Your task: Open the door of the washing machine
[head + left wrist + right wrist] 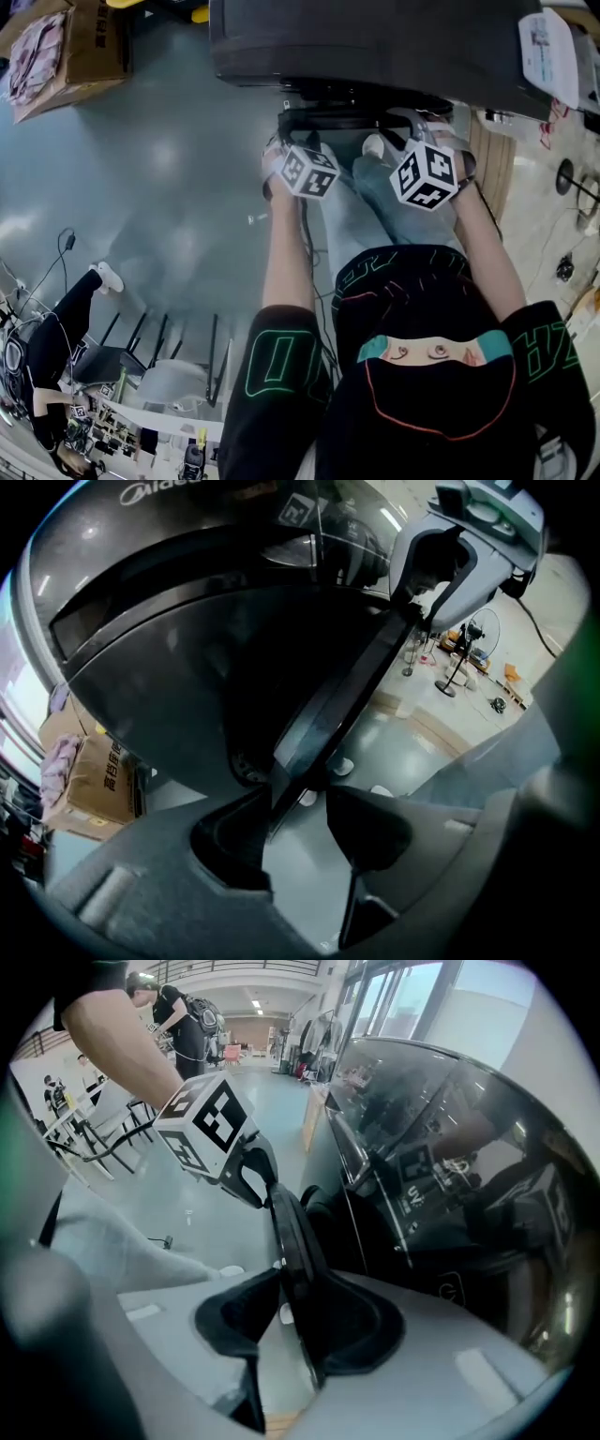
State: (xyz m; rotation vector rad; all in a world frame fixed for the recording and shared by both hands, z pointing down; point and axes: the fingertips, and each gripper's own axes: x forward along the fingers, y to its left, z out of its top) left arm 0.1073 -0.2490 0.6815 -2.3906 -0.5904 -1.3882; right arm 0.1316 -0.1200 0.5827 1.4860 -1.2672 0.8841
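At the front of the dark grey washing machine [375, 37], its dark round door [347, 696] stands swung partly out, above the grey floor [169, 187]. Both the left gripper [295, 803] and the right gripper [295, 1288] are released, jaws apart. The thin rim of the door passes between the jaws of each.

The washing machine [375, 37] is showing dark grey; the cubes [309, 172] are bearing black squares on white; the floor [169, 169] is gleaming blue-grey; the box [89, 47] is looking brown.
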